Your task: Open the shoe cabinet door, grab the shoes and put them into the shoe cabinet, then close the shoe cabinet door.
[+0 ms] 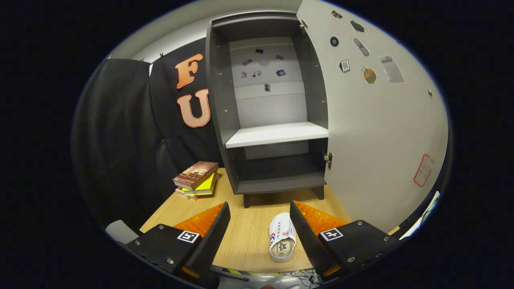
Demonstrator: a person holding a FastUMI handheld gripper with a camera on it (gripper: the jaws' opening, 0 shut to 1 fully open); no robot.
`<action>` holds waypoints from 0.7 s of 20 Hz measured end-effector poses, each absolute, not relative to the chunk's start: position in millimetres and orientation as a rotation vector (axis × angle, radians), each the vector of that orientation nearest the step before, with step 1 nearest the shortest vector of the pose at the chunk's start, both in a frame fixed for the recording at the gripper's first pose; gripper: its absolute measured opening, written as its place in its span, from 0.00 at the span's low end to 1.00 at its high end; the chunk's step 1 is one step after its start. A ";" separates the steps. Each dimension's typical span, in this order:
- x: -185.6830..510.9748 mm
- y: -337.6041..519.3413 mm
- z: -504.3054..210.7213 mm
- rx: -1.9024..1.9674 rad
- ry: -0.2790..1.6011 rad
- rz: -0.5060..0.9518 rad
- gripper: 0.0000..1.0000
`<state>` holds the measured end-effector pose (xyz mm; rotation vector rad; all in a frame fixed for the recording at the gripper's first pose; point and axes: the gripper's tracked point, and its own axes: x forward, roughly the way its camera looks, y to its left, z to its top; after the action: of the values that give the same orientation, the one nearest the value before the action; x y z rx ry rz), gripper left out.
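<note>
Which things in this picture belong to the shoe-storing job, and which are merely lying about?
Job: shoe cabinet; its door, already swung open; white shoe on the table, between the fingers of the open gripper, close to the right one.

Lying about: stack of books beside the cabinet.

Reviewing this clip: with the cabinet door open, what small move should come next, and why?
Probably shift the open gripper toward the white shoe and centre it: the shoe lies on the table between the fingers, against one finger, unclamped. The cabinet door is swung open and the shelf bare.
</note>
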<state>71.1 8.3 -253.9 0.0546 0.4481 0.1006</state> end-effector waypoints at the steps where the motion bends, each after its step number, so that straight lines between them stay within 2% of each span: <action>1: 72.1 8.2 -267.5 0.060 0.472 0.098 0.93; 14: 82.8 7.0 -430.8 0.080 0.777 0.074 0.94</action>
<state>82.8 7.0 -430.8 0.0804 0.7767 0.0743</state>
